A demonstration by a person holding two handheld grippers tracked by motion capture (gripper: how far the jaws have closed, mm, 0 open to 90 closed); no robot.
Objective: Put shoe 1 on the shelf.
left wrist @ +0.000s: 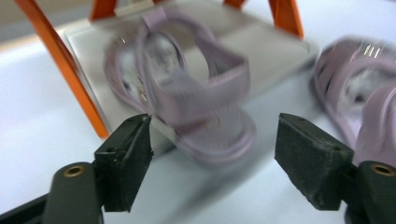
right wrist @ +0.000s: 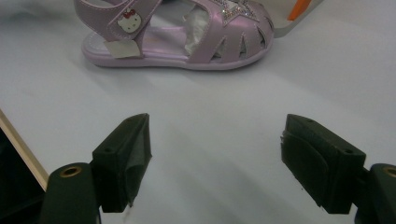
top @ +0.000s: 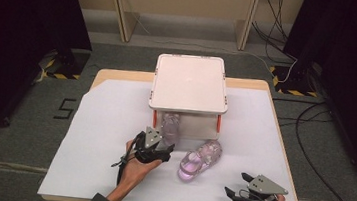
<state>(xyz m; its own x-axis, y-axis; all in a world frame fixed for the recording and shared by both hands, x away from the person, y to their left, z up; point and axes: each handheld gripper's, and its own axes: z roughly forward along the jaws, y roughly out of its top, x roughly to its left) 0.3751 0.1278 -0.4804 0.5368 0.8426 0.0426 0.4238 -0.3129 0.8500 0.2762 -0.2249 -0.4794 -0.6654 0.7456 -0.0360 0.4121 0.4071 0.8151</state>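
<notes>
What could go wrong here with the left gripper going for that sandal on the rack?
The left gripper is open around the sandal, whose heel overhangs the lower shelf; a loose pinch on the strap might let it slip off. The orange leg stands close to one jaw and could be bumped, shifting the rack.

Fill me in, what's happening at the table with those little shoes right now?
A person works with two hand-held grippers over a white-covered table. The left hand-held gripper, jaws open, is at the heel of a lilac sandal lying half on the lower shelf of a small orange-legged rack. The second sandal lies on the table beside it. The right hand-held gripper is open, holding nothing.
</notes>
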